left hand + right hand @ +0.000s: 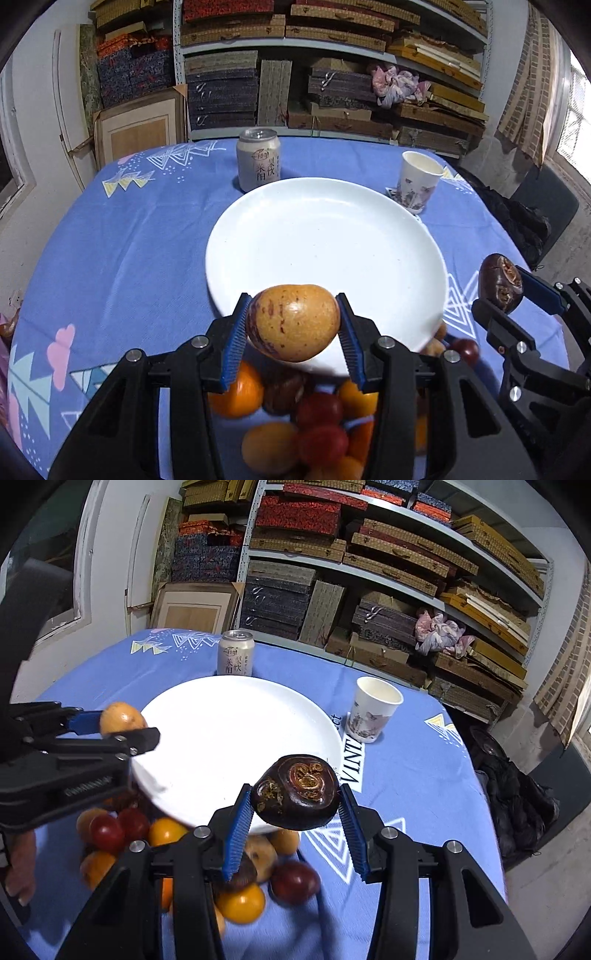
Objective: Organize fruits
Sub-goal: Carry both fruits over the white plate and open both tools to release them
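left tongs (293,325): clamped on a load, tilted down | right tongs (295,808): clamped on a load, tilted down

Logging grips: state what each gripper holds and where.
Left gripper: yellow speckled fruit, clamped across its sides. Right gripper: dark brown fruit, likewise pinched at its sides.

left gripper (293,325) clamps speckled yellow-brown oval fruit (293,322), lower centre | round white ceramic plate (325,236) centre, bare | right gripper (498,295) grips dark brown wrinkled fruit (499,281), right edge | heap of orange and red fruits (303,424) bottom centre | blue patterned tablecloth (129,240)
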A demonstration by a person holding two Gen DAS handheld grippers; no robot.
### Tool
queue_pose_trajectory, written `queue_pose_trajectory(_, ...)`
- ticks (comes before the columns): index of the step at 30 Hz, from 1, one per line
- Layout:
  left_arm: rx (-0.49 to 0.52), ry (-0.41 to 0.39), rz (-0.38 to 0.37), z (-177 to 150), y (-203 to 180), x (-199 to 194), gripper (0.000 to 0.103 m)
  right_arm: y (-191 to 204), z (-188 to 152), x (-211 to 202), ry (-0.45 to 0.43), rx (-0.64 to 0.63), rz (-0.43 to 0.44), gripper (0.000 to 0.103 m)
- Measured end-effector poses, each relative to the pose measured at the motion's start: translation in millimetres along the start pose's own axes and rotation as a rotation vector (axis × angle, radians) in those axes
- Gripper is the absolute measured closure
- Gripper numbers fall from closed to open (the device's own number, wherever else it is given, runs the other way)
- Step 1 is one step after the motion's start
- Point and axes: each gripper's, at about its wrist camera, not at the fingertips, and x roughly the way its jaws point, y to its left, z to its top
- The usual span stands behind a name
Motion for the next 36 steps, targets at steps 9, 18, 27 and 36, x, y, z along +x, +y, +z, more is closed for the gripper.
queue_pose_trajectory(9,-0.016,0.090,-0.010,15.9,2.6,59.9,0.058,8.8,10.3,54.6,0.065,-0.011,0.032,0.055)
queue_pose_trajectory(18,-0.019,0.072,-0.011,19.4,-0.7,62.4,0.037,12.2,5.6,79.3,0.106,-0.026,0.033,0.055)
queue_pose_trajectory(27,-0.042,0.037,-0.010,14.3,9.2,29.6,0.037,14.7,4.6,55.3,0.067,-0.035,0.019,0.055)
queue_pose_trajectory(36,-0.064,0.007,0.020,-25.7,27.0,-26.4,0.037,16.2,-11.5,0.3,0.009,-0.020,0.029,0.046)
